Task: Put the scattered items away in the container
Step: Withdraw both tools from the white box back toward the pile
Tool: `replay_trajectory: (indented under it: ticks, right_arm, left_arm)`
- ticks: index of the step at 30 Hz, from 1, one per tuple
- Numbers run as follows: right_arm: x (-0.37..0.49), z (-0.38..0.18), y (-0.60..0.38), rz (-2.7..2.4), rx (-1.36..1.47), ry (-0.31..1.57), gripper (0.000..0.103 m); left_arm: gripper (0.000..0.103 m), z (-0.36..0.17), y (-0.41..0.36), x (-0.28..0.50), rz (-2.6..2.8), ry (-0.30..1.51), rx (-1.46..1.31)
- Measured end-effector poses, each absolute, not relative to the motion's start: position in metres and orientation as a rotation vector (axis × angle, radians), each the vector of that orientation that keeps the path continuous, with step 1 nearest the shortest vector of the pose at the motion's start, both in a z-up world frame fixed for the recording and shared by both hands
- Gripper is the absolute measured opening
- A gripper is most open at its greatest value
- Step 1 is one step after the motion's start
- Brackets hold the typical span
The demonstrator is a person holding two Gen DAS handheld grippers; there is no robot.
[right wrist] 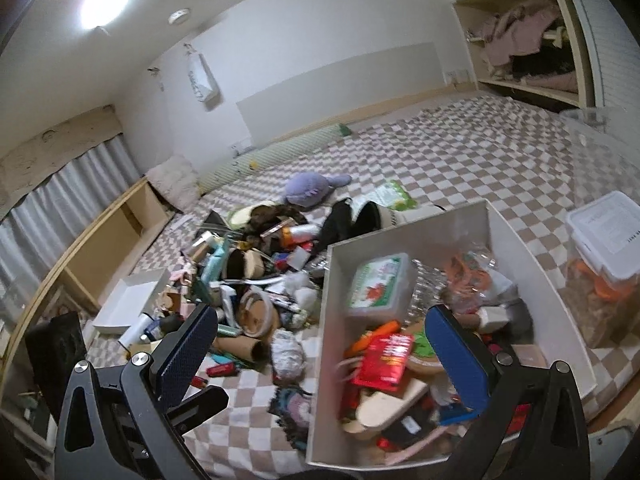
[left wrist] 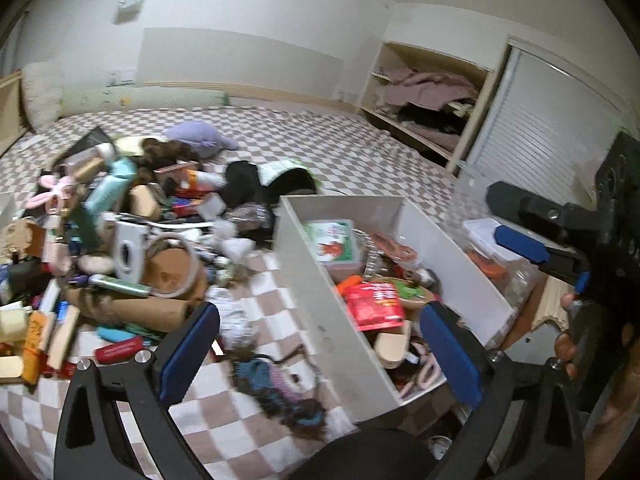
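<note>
Right gripper [right wrist: 320,356] gapes empty over the part-filled white container [right wrist: 408,232]

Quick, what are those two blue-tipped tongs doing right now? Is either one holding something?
Left tongs: open wide, nothing held, above the white box.
Right tongs: open wide, nothing held, above that same box.

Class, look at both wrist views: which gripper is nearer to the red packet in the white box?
Right. The right gripper hangs over the white box just above the red packet; the left gripper straddles the box's left wall, farther back.
</note>
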State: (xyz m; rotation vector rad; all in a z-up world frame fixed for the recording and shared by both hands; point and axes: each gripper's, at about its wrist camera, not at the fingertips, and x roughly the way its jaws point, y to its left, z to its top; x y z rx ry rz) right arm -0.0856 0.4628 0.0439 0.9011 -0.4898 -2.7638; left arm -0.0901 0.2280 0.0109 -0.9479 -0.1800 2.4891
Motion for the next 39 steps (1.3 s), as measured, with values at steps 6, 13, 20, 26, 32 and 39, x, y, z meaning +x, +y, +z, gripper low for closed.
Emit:
replay_trajectory:
  ticks: [6,13,20,26,32,39]
  right_arm:
    - [-0.085,0.048,0.432,-2.758,0.772,-0.418,0.103]
    - [-0.094,0.043,0.392,-2.74,0.76,-0.294,0.103]
    - [-0.1,0.032,0.356,-2.742,0.761,-0.195,0.103]
    - [-0.111,0.016,0.336,-2.687,0.819,-0.176,0.103]
    - [-0.117,-0.01,0.311,-2.637,0.938,-0.094,0.103]
    - [-0.116,-0.045,0.29,-2.581,1.103,0.052,0.103]
  left_arm:
    - [0.103,0.007,0.189,-0.09,2.606,-0.167,-0.92]
    - [0.103,0.004,0.143,-0.093,2.664,-0.123,-0.878]
    - [0.103,-0.002,0.1,-0.099,2.663,-0.152,-0.906]
    - [0.103,-0.015,0.072,-0.102,2.688,-0.139,-0.95]
    - [0.103,-0.036,0.053,-0.101,2.685,-0.154,-0.978]
    - [0.102,-0.063,0.046,-0.103,2.632,-0.143,-1.027]
